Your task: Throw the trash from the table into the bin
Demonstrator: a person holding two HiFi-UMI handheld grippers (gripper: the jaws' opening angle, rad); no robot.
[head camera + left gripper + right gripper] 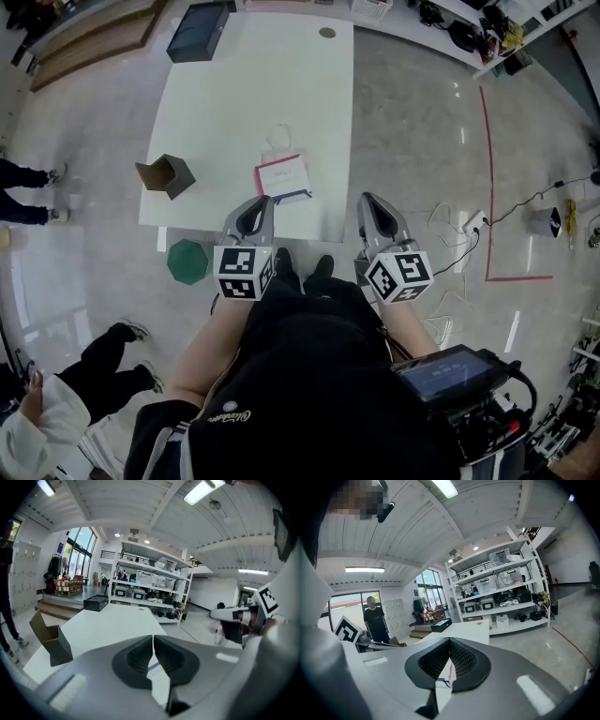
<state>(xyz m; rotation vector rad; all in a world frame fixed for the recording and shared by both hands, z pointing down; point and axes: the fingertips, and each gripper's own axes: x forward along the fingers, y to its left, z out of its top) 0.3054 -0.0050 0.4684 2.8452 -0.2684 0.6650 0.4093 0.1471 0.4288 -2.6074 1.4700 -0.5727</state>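
Head view: one tabletop carries two pieces of trash, one box at ten o'clock of the left tongs and one bag at one o'clock, plus one case. One bin stands on the floor at eight o'clock. Left gripper view: tongs clenched, empty; unopened, they would likely shove the box off. Right gripper view: right tongs clenched, empty; the light bag could slide away.
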